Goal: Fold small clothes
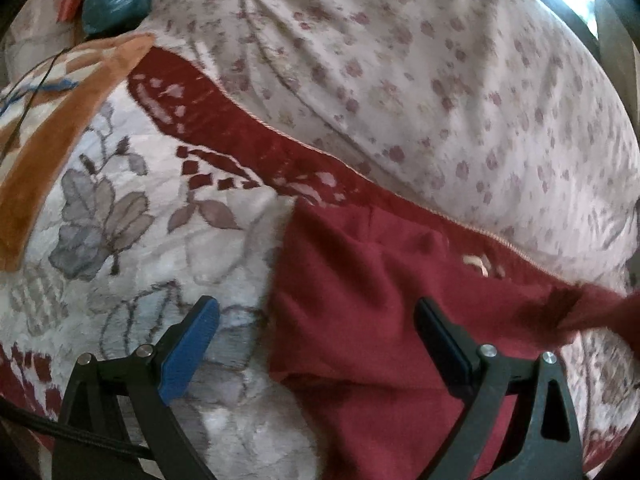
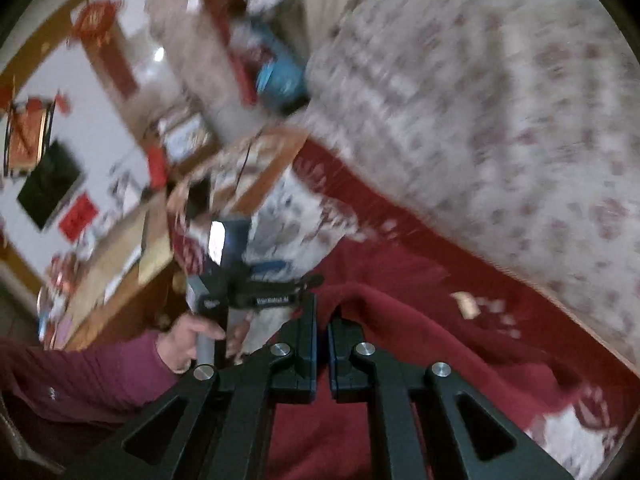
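Where the blanket (image 1: 132, 240) meets its red border, spread loosely: dark red garment (image 1: 360, 320), creased, pale label showing near the top. Left tongs (image 1: 316, 344) gaping wide, straddling the garment's left edge, gripping nothing. Right tongs (image 2: 322, 344) clamped on a raised fold of garment, lifted clear of the blanket. Motion-blurred throughout.
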Available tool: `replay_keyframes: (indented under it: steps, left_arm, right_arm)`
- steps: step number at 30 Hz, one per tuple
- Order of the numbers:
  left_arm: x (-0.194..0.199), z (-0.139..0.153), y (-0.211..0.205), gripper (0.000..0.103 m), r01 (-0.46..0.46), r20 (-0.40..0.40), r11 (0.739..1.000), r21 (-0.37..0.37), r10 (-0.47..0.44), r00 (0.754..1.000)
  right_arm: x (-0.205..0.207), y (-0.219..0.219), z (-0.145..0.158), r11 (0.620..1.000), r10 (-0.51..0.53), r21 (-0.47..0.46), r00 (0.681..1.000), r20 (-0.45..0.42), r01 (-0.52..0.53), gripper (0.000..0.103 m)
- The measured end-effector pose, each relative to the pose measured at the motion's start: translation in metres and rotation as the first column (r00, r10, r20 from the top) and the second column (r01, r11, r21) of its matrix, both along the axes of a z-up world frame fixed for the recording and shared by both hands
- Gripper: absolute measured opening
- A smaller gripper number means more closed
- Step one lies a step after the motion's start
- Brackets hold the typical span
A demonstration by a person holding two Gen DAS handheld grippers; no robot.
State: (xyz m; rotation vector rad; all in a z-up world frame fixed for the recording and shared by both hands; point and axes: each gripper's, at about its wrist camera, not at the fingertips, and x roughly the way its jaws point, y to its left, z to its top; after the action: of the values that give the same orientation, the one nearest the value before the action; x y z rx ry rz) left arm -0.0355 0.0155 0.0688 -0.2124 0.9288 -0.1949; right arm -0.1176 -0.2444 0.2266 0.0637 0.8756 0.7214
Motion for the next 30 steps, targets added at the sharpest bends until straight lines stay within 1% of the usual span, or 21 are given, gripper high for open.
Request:
replay_keyframes:
  steps: [2,3,5,8,9,10,11,12,13,14,15,17,19,20,21,22,23,24,25,27,30]
  left_arm:
    - [0.003,0.001,0.008,0.097,-0.024,-0.001,0.999,-0.022,0.024,1.0]
    - [0.004,0.001,0.011,0.097,-0.028,-0.001,0.999,-0.029,0.028,1.0]
    - [0.007,0.002,0.011,0.097,-0.019,0.006,0.999,-0.039,0.019,1.0]
    - [0.011,0.003,0.005,0.097,0.011,0.016,0.999,-0.038,-0.011,1.0]
    - [0.013,0.003,0.001,0.097,0.029,0.015,0.999,-0.044,-0.028,0.999]
    - [0.013,0.002,-0.002,0.097,0.043,0.013,0.998,-0.05,-0.042,0.999]
    - [0.014,0.001,-0.006,0.097,0.064,0.008,0.996,-0.059,-0.064,0.998]
    - [0.014,0.0,-0.01,0.097,0.081,0.004,0.995,-0.065,-0.081,0.997]
    - [0.015,-0.001,-0.014,0.097,0.093,0.003,0.993,-0.067,-0.093,0.996]
    - [0.015,-0.003,-0.017,0.097,0.1,0.003,0.993,-0.061,-0.1,0.995]
    - [0.015,-0.004,-0.022,0.097,0.107,0.003,0.993,-0.05,-0.107,0.994]
    - [0.015,-0.007,-0.029,0.097,0.119,-0.002,0.992,-0.028,-0.119,0.993]
    - [0.014,-0.009,-0.037,0.097,0.134,-0.003,0.991,-0.008,-0.134,0.991]
    - [0.014,-0.01,-0.039,0.097,0.139,-0.003,0.99,-0.003,-0.139,0.99]
    - [0.013,-0.012,-0.042,0.097,0.147,-0.005,0.989,0.003,-0.147,0.989]
    - [0.013,-0.013,-0.045,0.097,0.155,-0.008,0.988,0.015,-0.155,0.988]
    - [0.013,-0.014,-0.047,0.097,0.159,-0.008,0.987,0.03,-0.159,0.987]
    - [0.012,-0.016,-0.05,0.097,0.158,-0.007,0.986,0.05,-0.158,0.987]
    - [0.013,-0.018,-0.052,0.097,0.155,-0.009,0.986,0.06,-0.154,0.988]
    - [0.013,-0.02,-0.054,0.097,0.156,-0.015,0.986,0.061,-0.155,0.988]
    - [0.014,-0.023,-0.056,0.097,0.154,-0.013,0.986,0.066,-0.154,0.988]
  right_arm:
    - [0.035,0.027,-0.033,0.999,0.027,-0.044,0.996,-0.081,-0.031,0.005]
    - [0.047,0.033,-0.046,0.998,0.028,-0.057,0.994,-0.105,-0.034,0.005]
    - [0.081,0.048,-0.084,0.997,0.017,-0.066,0.982,-0.187,-0.03,0.005]
    - [0.12,0.058,-0.134,0.998,-0.008,-0.061,0.961,-0.277,-0.01,0.005]
    - [0.134,0.06,-0.153,0.997,-0.038,-0.072,0.952,-0.302,0.017,0.008]
    - [0.143,0.06,-0.162,0.995,-0.074,-0.08,0.947,-0.313,0.051,0.008]
    - [0.151,0.057,-0.169,0.993,-0.106,-0.077,0.939,-0.327,0.086,0.011]
    - [0.159,0.05,-0.177,0.99,-0.138,-0.053,0.924,-0.356,0.127,0.021]
    - [0.164,0.039,-0.182,0.983,-0.172,-0.009,0.904,-0.391,0.184,0.026]
    - [0.164,0.031,-0.179,0.976,-0.189,0.022,0.896,-0.403,0.216,0.039]
    - [0.161,0.021,-0.174,0.967,-0.198,0.07,0.892,-0.407,0.246,0.049]
    - [0.141,0.001,-0.153,0.953,-0.199,0.144,0.909,-0.367,0.267,0.053]
    - [0.108,-0.026,-0.127,0.947,-0.221,0.165,0.93,-0.295,0.277,0.055]
    - [0.093,-0.039,-0.118,0.942,-0.251,0.156,0.933,-0.258,0.296,0.059]
    - [0.074,-0.056,-0.109,0.936,-0.297,0.13,0.931,-0.214,0.328,0.062]
    - [0.054,-0.074,-0.102,0.924,-0.36,0.078,0.919,-0.159,0.375,0.063]
    - [0.034,-0.093,-0.097,0.904,-0.424,0.007,0.9,-0.096,0.427,0.063]
    - [0.023,-0.102,-0.097,0.889,-0.458,-0.041,0.887,-0.058,0.456,0.063]
    - [0.007,-0.115,-0.098,0.863,-0.497,-0.103,0.867,-0.01,0.494,0.063]
    - [-0.013,-0.133,-0.106,0.831,-0.537,-0.163,0.843,0.019,0.533,0.063]
    - [-0.025,-0.14,-0.132,0.795,-0.559,-0.259,0.828,0.037,0.549,0.062]
